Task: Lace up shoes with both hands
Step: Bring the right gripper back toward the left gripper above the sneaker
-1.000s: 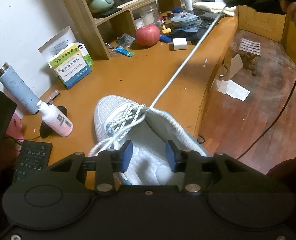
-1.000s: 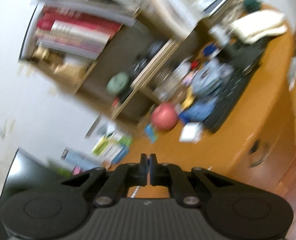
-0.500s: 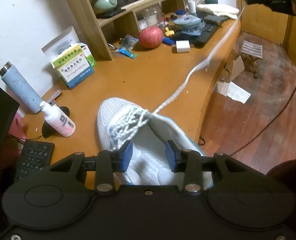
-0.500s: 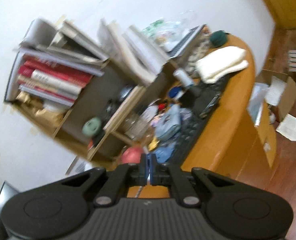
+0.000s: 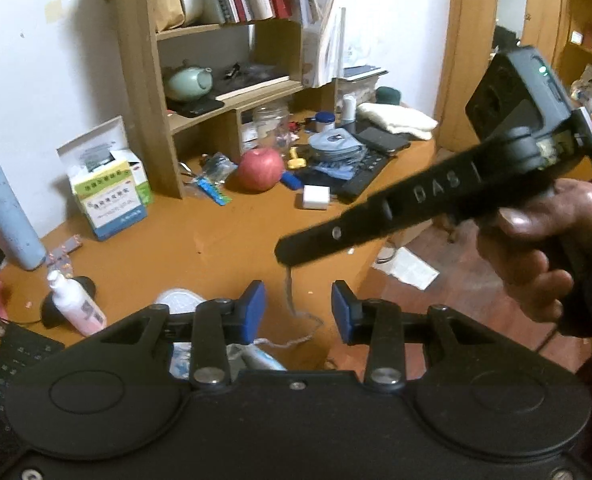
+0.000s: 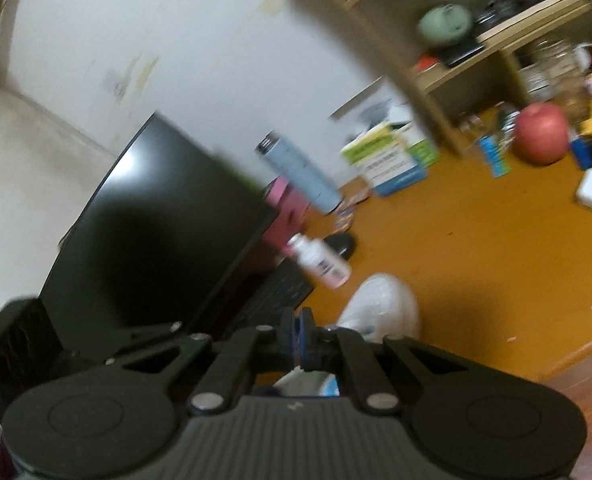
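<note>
Step in hand, prob.: passing the lace (image 5: 289, 294) from one claw to the other. Right claw (image 5: 285, 258) is clamped tight on the lace end, which hangs slack to the white shoe (image 6: 380, 306) near the desk's (image 5: 223, 248) front edge. Left claw (image 5: 298, 310) is narrow and closing, lace dangling between its pads w/o contact. Next move likely needs the left to pinch the lace before the right lets go.

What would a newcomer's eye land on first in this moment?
The right gripper sweeps in from the right of the left wrist view, shut on the grey lace that hangs from its tip. Behind it, a red apple sits on the cluttered orange desk; the white shoe is near its front edge.
</note>
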The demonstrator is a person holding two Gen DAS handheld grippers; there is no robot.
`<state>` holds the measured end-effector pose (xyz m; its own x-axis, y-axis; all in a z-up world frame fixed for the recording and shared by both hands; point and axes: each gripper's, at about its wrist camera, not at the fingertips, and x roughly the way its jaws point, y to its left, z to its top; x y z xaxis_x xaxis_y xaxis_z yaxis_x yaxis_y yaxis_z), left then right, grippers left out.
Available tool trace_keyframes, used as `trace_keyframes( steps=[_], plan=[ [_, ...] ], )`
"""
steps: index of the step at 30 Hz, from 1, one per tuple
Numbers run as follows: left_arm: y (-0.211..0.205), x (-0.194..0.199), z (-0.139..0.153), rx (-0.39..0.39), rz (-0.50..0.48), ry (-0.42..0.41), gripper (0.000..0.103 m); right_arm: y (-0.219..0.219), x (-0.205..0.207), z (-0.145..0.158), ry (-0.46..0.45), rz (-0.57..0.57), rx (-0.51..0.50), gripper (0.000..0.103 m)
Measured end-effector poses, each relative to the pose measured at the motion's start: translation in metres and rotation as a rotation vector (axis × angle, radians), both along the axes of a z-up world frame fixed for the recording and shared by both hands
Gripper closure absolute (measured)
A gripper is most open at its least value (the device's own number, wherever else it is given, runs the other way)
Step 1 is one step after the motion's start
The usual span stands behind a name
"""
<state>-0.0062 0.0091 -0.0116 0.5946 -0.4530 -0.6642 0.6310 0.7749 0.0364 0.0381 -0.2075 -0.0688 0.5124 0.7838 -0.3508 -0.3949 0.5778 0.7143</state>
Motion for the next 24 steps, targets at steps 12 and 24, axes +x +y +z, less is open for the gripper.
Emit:
trace_keyframes(
  steps=[12,24],
  plan=[
    [0.011,0.009,-0.009,-0.013,0.031,0.014,0.101,0.017,0.001,0.003,-0.009,0.052,-0.031,0.096],
    [0.059,0.035,-0.008,-0.234,0.237,0.13,0.101,0.056,-0.014,0.016,-0.31,0.132,-0.401,0.055]
  ],
)
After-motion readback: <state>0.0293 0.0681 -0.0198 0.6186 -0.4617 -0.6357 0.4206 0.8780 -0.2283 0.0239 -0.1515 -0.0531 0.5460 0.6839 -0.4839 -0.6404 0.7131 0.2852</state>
